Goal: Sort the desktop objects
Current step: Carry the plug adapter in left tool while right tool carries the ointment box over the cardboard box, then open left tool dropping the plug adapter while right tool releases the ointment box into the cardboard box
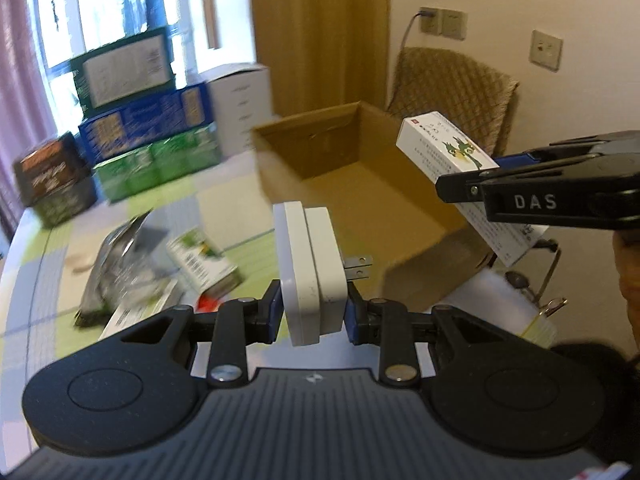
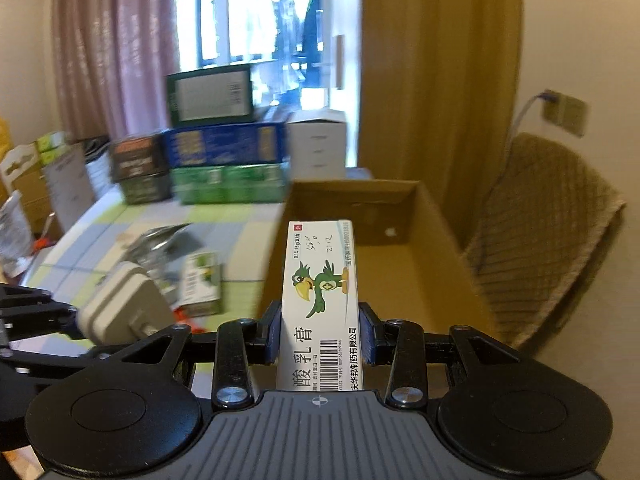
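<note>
an open carton point(image 1: 360, 168) stands on the bench point(image 1: 224, 208). the left hand-held gripper point(image 1: 312, 312) is clamped on a white charger point(image 1: 310, 264) beside it; the right hand-held gripper point(image 2: 320, 332) pinches a medicine box point(image 2: 320, 304) over the carton.

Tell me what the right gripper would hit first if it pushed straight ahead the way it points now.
Most likely the open cardboard box. The right gripper, shut on the white medicine carton, points at its inside and far wall; nothing shows in between, though depth is hard to judge.
</note>
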`<state>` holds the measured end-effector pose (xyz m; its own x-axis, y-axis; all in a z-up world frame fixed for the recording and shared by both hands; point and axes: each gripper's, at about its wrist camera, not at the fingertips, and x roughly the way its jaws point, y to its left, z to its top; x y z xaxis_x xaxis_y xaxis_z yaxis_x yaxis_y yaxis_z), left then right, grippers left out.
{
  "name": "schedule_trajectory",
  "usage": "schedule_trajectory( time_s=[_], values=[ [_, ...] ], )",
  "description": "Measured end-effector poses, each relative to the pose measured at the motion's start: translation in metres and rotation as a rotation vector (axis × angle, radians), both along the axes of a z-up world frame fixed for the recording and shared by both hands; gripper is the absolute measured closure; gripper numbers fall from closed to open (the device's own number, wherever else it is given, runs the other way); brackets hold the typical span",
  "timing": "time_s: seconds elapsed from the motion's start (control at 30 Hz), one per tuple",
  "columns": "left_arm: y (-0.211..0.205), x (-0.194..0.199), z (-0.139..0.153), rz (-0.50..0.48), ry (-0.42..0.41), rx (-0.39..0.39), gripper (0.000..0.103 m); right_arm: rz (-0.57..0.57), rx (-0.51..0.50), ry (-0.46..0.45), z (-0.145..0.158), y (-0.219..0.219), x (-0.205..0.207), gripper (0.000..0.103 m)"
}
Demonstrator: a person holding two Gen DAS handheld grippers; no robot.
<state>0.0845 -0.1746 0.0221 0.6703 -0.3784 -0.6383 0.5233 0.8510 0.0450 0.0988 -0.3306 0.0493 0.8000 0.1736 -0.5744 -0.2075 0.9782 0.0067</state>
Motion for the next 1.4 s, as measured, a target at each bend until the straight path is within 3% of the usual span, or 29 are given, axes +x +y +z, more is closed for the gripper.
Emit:
schedule_trajectory(
  time_s=[0.27,0.6,0.93,1.0,1.4],
  values=[
    [-0.057,0.03,0.006,-0.065,-0.019,-0.008,0.078,-0.045,0.0,0.024,-0.005,-0.048,0.039,0.067],
    [-0.092,0.068,-0.013,-0.079,-0.005,0.001,0.078,-0.062,0.02,0.067,-0.026,-0.066,0.08,0.067],
    [-0.102,0.084,-0.031,-0.091,-0.015,0.024,0.077,-0.075,0.023,0.097,-0.042,-0.069,0.095,0.067],
    [-0.101,0.082,-0.03,-0.092,-0.025,0.024,0.069,-0.078,0.024,0.1,-0.044,-0.07,0.095,0.067],
    [-0.063,0.056,-0.018,-0.01,-0.046,-0.023,0.065,-0.076,0.027,0.091,-0.043,-0.069,0.093,0.067]
  ],
)
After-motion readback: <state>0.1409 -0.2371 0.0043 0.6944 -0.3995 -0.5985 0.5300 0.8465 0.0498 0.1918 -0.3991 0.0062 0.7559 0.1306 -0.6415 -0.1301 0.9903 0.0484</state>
